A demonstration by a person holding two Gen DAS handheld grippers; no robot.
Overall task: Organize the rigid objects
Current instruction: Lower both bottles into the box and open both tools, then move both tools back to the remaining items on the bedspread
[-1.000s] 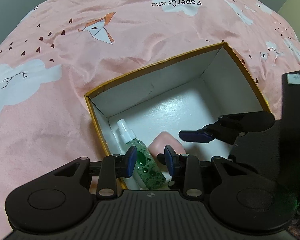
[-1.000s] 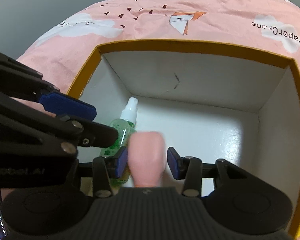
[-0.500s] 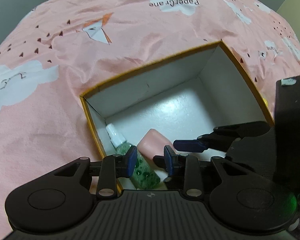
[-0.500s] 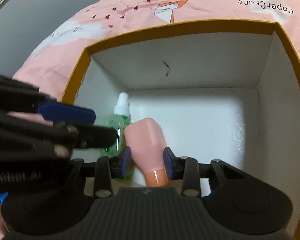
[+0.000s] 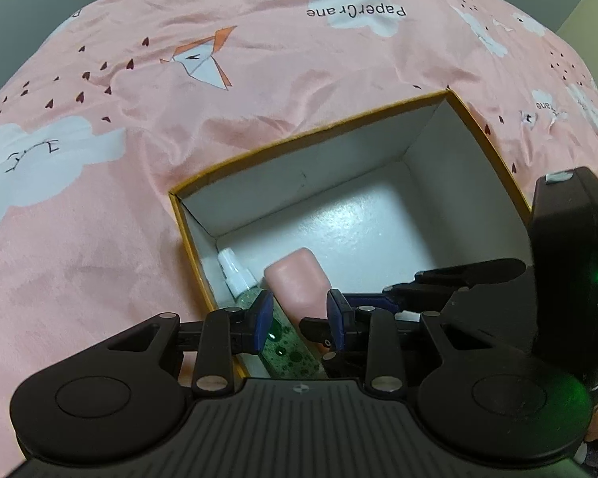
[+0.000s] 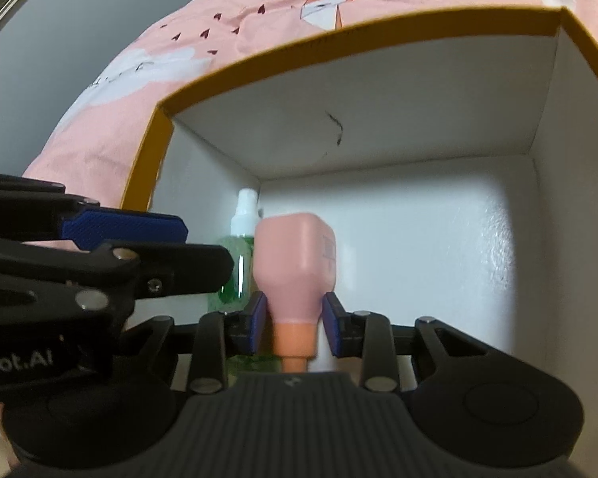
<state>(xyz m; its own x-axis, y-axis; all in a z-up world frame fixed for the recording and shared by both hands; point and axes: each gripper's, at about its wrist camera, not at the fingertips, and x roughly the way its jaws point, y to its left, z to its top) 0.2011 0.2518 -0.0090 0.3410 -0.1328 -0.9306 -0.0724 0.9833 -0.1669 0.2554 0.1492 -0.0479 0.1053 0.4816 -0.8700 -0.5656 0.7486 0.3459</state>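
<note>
A yellow-rimmed white box (image 5: 378,199) sits on the pink bedspread; it also shows in the right wrist view (image 6: 378,119). Inside, at its left wall, lies a green spray bottle (image 5: 287,342) with a white cap, also in the right wrist view (image 6: 235,263). My right gripper (image 6: 295,326) is shut on a pink bottle (image 6: 295,255) at its neck, holding it inside the box beside the green bottle. In the left wrist view the pink bottle (image 5: 299,283) lies next to the green one. My left gripper (image 5: 299,314) is open and empty above the box's near-left corner.
The pink bedspread (image 5: 179,99) with cloud and crane prints surrounds the box. The right half of the box floor (image 6: 438,239) is bare. My left gripper's fingers (image 6: 119,227) reach in from the left in the right wrist view.
My right gripper has closed on the pink bottle and straightened it beside the green bottle, moving deeper into the box. My left gripper has pulled back slightly.
</note>
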